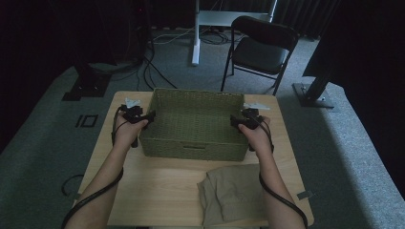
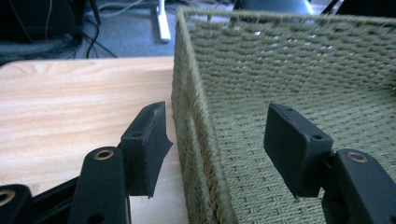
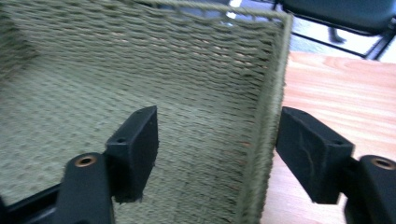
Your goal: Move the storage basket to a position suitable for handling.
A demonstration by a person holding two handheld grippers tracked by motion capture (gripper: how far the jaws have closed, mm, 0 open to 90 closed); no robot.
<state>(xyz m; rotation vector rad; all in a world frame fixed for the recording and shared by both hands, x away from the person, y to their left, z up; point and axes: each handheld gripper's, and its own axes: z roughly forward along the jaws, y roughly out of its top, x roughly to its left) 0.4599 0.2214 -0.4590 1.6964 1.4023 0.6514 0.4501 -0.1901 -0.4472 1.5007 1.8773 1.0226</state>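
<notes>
My left gripper (image 2: 215, 149) stands spread astride the left wall of the woven green basket (image 2: 299, 79), one jaw outside over the tabletop (image 2: 79, 102), the other inside over the basket floor; neither pad presses the weave, so nothing is pinched. My right gripper (image 3: 217, 156) mirrors it on the right wall, jaws apart, the rim cord running up between them, the outer jaw close beside the wall but, as far as I can judge, not squeezing it. In the high view my left gripper (image 1: 143, 118) and right gripper (image 1: 237, 120) sit at the two short ends of the basket (image 1: 193, 125), which rests flat on the far half of the tabletop (image 1: 157, 191), its long front wall facing me; a folded khaki cloth (image 1: 232, 192) lies just in front of it, toward my right forearm.

I read this step as letting go of the basket once it is set down; to do it well I keep both grippers wide enough that no pad drags on the weave, and I draw them straight up off the walls together, so that the basket does not tip or slide; a pad snagging the rim cord would twist it. After that, I judge the cloth is the likely next thing to reach for; it lies near my right side.
</notes>
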